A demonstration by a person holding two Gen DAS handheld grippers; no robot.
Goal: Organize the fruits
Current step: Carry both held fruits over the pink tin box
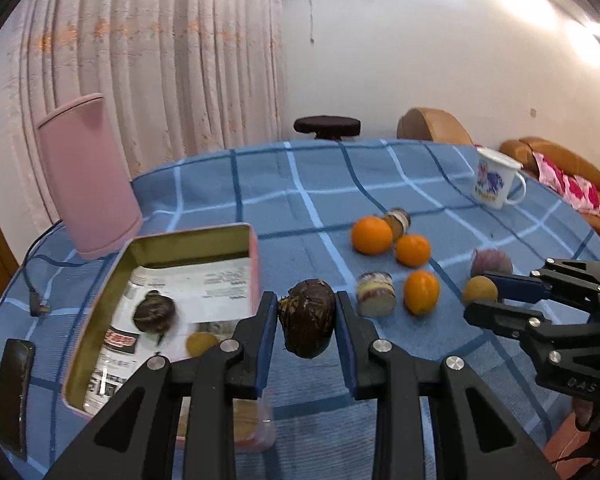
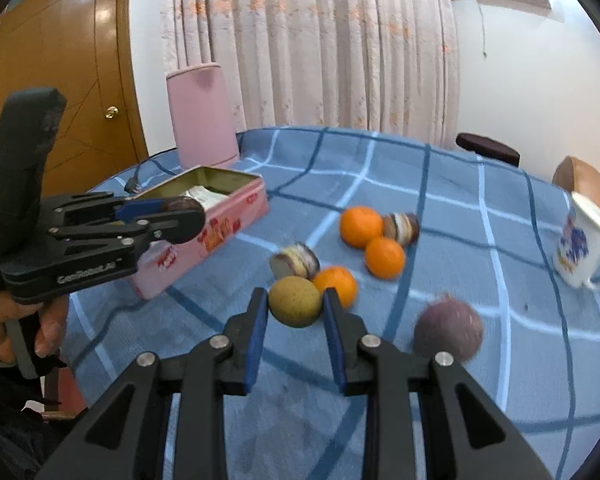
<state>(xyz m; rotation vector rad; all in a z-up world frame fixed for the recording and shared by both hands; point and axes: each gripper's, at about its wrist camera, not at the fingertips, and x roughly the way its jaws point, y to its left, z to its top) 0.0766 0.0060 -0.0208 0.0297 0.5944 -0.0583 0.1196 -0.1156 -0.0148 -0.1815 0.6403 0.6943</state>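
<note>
While my left tool (image 1: 306,320) grips a hard dark fruit (image 1: 309,322) at its widest, my right tool (image 2: 296,308) clamps a firm pear (image 2: 295,301), tin (image 2: 236,216) at ten o'clock.

- Tin (image 1: 100,280) on the counter (image 1: 300,184), left of the loose fruit; canister (image 1: 88,176) just behind it.
- Two fruits (image 1: 155,312) inside the tin, on paper.
- Three oranges (image 1: 372,235) mid-counter, with two jars (image 1: 376,294) lying among them.
- Mug (image 1: 496,182) far right, well apart.
- Left tool (image 1: 306,320) beside the tin, around a mangosteen (image 1: 308,322).
- Right tool (image 2: 296,304) right of the oranges, around a pear (image 2: 295,301); passionfruit (image 2: 449,333) further right.
</note>
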